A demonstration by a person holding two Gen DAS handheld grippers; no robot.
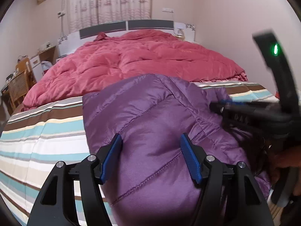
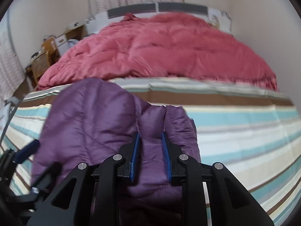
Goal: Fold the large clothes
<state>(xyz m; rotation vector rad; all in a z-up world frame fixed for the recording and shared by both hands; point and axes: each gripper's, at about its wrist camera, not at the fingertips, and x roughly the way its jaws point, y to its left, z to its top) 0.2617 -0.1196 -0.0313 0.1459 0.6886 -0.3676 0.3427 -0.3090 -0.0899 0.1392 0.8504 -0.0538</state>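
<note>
Jacket point(image 1: 150, 113) on bed point(image 1: 37, 135), before quilt point(image 1: 141, 56)

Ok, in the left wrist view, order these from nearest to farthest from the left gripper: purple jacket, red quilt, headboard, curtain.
1. Purple jacket: directly between the fingers of the left gripper.
2. Red quilt: beyond the jacket, mid-bed.
3. Headboard: at the bed's far end.
4. Curtain: on the back wall, above the headboard.
</note>
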